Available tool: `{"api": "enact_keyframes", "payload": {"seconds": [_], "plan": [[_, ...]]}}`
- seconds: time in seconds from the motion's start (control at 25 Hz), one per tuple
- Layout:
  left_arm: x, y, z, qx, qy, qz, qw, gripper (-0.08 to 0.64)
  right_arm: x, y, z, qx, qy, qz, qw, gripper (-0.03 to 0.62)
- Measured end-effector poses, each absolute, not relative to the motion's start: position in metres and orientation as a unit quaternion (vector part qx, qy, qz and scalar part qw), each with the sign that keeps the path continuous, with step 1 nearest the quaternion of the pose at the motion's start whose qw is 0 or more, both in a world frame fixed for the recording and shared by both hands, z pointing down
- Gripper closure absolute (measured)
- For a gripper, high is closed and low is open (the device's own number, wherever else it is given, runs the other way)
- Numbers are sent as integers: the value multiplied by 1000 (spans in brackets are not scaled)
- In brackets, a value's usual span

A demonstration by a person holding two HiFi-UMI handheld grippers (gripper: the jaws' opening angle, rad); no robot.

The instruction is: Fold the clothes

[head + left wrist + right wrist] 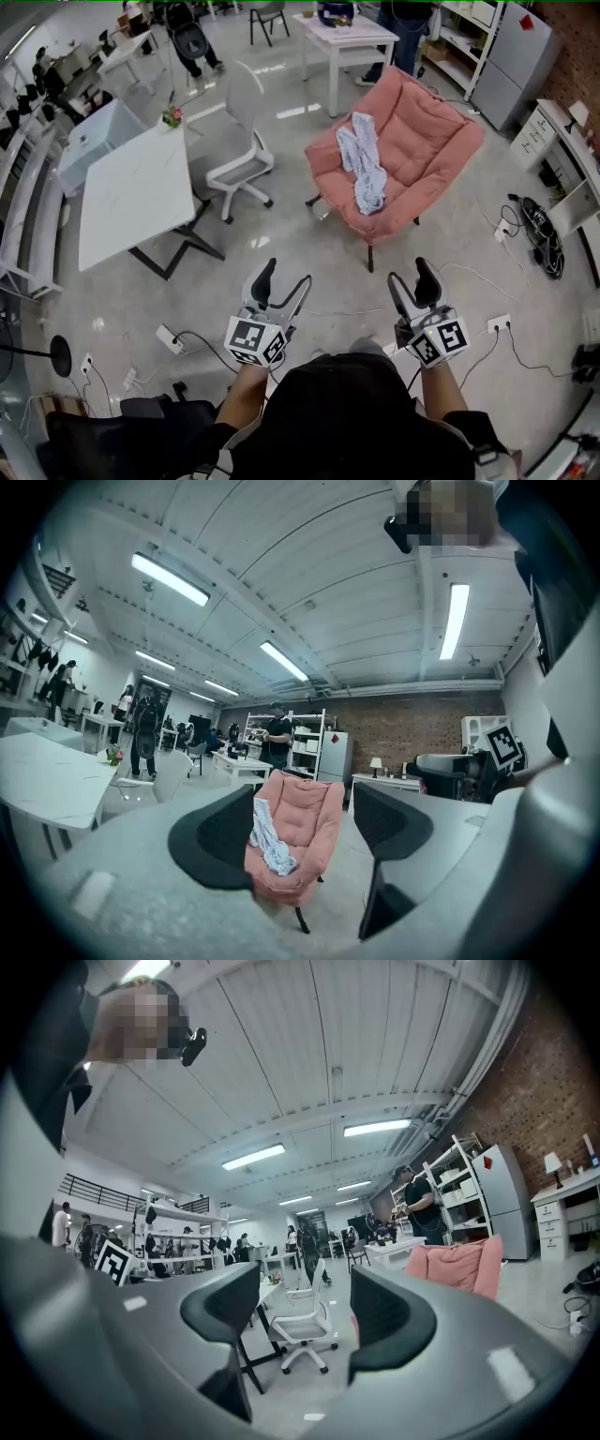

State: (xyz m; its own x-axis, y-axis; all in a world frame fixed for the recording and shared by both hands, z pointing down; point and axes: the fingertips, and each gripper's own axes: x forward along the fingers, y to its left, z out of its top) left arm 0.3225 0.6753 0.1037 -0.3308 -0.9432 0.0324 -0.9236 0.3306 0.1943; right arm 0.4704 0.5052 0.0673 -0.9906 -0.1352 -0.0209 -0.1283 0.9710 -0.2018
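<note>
A crumpled pale grey-white garment lies draped over the seat of a pink cushioned chair some way ahead of me on the floor. In the head view my left gripper and right gripper are held side by side in front of my body, both open and empty, well short of the chair. The left gripper view looks between the open jaws of the left gripper straight at the garment on the pink chair. My right gripper points left of the pink chair.
A white office chair and a white table stand to the left of the pink chair. Cables and a power strip lie on the floor near my feet. A second white table and a person are further back.
</note>
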Motion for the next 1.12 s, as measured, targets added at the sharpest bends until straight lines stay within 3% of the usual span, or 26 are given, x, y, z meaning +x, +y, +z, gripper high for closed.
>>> {"api": "enact_keyframes", "payload": {"seconds": [0.56,1.12], "plan": [[266,603,106,557,-827,-31,70,222,398,400,78,-58,992,-113,23,313],[241,406,114,594,-801,-14,80,222,374,232,93,-63,993,-99,5,314]]}}
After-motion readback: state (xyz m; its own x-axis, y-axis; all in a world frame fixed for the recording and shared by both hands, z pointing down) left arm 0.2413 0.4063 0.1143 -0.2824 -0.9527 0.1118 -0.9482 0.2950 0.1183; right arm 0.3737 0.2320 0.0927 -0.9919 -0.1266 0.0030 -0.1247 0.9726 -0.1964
